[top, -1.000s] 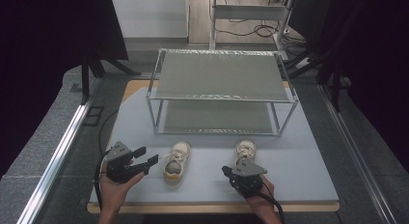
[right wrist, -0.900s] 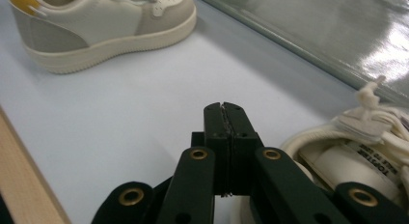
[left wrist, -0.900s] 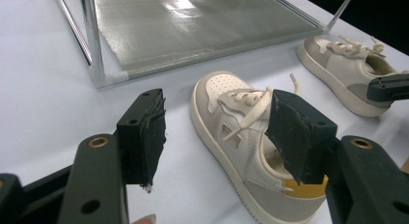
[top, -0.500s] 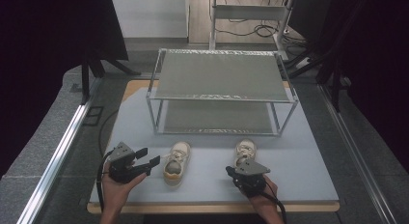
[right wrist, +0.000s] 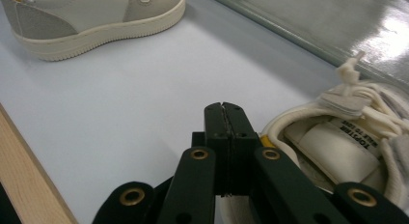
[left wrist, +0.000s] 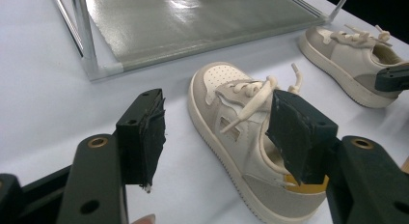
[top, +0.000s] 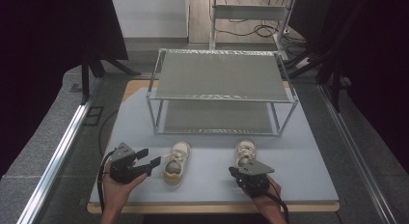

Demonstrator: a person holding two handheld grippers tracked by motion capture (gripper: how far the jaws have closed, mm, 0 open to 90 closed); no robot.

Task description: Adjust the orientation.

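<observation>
Nearest, the right gripper [top: 239,172] has its jaws pressed together on nothing, just behind the heel of the right shoe [top: 245,151] — little has shifted in the last second. The left gripper [top: 149,161] stays wide open, unmoved beside the left shoe [top: 176,159], so no grasp has begun; the rack [top: 223,97] waits beyond on the bench [top: 308,156].
</observation>
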